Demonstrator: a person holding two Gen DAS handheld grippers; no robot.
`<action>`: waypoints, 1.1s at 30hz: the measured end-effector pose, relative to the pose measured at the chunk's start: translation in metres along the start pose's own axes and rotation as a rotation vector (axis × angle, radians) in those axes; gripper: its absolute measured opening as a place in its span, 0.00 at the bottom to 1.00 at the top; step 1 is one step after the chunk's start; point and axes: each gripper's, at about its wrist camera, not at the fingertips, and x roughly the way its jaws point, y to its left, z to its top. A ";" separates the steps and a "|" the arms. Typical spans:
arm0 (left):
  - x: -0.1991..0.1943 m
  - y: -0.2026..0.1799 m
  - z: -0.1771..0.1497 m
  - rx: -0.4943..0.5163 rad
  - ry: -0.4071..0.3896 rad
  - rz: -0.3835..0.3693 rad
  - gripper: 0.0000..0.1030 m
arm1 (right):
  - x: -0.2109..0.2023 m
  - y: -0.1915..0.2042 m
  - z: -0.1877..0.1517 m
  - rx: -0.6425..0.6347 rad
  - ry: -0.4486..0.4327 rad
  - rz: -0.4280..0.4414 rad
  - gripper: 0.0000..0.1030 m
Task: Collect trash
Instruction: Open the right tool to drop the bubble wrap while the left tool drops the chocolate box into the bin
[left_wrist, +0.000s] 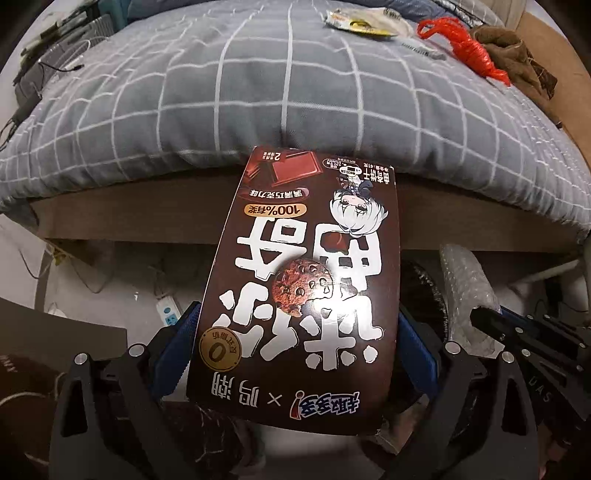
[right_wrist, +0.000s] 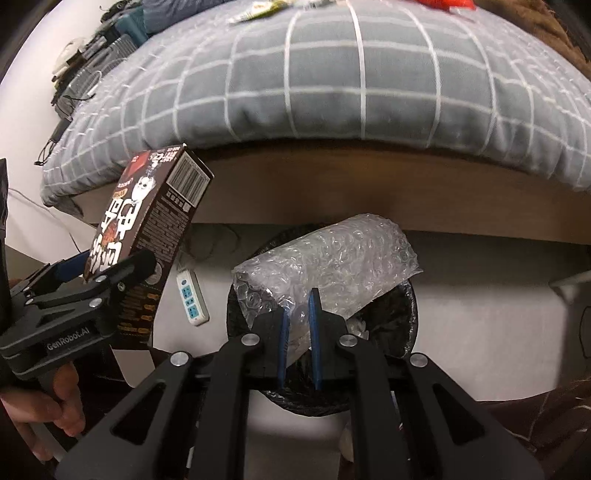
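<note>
Bubble wrap (right_wrist: 328, 258) pinched at its near edge by right gripper (right_wrist: 298, 325), hanging over bin (right_wrist: 410, 314) for dropping; box (left_wrist: 306, 266) clamped across its sides by left gripper (left_wrist: 295, 332), beside bin below bed edge (right_wrist: 332, 177)

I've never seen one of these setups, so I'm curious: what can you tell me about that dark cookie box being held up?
The cookie box is a slim dark-brown carton with big white lettering, a cookie picture, a cartoon figure and a barcode on its end. It looks intact. The left gripper clamps its lower part between blue pads, holding it tilted in the air, in front of the bed.
</note>
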 end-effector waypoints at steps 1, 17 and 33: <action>0.003 0.000 0.002 -0.001 0.002 0.001 0.91 | 0.004 0.001 0.000 0.001 0.009 -0.003 0.10; 0.005 -0.001 0.005 -0.028 0.036 0.039 0.91 | 0.030 0.009 0.007 -0.001 0.046 -0.013 0.18; 0.009 -0.008 0.006 0.079 0.068 -0.033 0.91 | -0.010 -0.064 -0.003 0.094 -0.058 -0.174 0.84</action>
